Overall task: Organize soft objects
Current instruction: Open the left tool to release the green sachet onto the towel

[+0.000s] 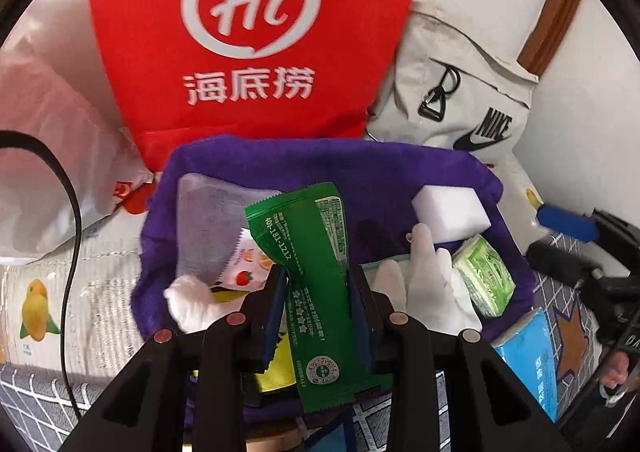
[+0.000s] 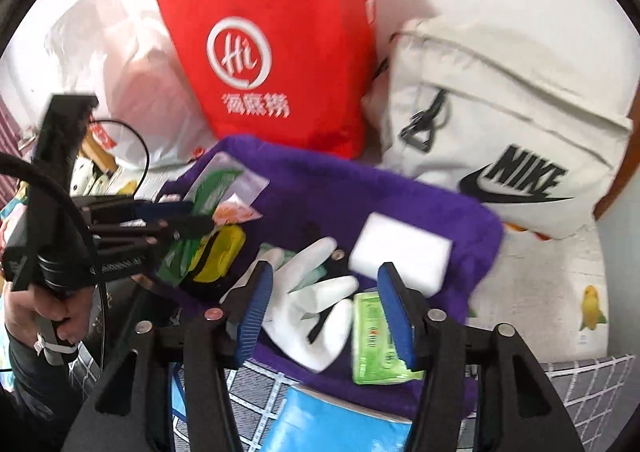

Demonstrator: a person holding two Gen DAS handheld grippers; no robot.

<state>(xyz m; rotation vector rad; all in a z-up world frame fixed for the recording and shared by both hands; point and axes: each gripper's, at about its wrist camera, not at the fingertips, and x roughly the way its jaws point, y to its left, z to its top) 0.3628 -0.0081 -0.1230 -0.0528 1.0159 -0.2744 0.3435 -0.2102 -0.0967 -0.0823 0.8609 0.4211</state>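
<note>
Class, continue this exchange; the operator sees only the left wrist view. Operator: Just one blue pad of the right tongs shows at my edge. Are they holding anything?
Observer: No. The right tongs stand open and empty.
Operator: What lies under them?
Observer: The white glove and a green tissue pack, on the purple towel.
Operator: Who holds my tool?
Observer: The person's left hand wraps the handle behind the left tongs, which clamp the green packet.
</note>
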